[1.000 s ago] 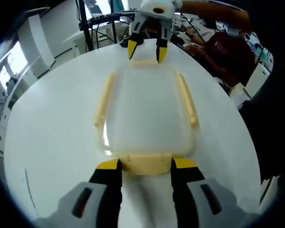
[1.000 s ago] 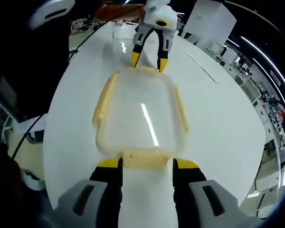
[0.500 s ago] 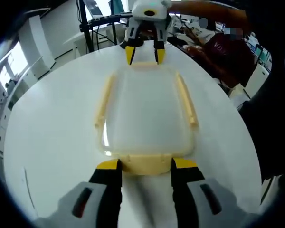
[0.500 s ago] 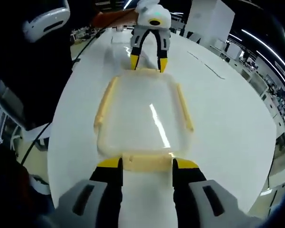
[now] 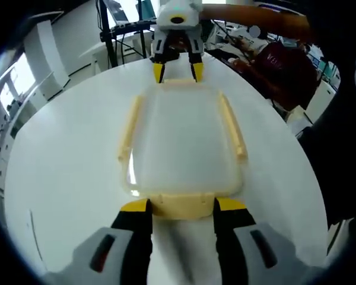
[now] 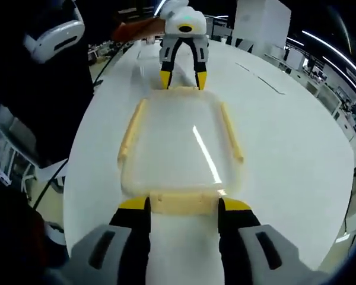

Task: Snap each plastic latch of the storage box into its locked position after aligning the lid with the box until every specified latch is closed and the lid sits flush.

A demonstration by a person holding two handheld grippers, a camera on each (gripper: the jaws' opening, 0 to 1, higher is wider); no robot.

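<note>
- The box (image 5: 181, 139) is clear plastic, rectangular with rounded corners, lying flat on the white worktop (image 5: 65, 148).
- Its clear lid (image 6: 178, 142) sits on top.
- Pale yellow latches: a long one along each long side (image 5: 129, 124) (image 5: 233, 123), a short one at each end (image 5: 181, 203) (image 6: 183, 202).

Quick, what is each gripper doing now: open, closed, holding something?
Left gripper: open, jaws either side of an end latch.
Right gripper: open, astride the opposite latch.

You see bright overhead light, a glare streak on the clear lid (image 6: 204, 154), fisheye bending the table (image 5: 65, 154) edges.
</note>
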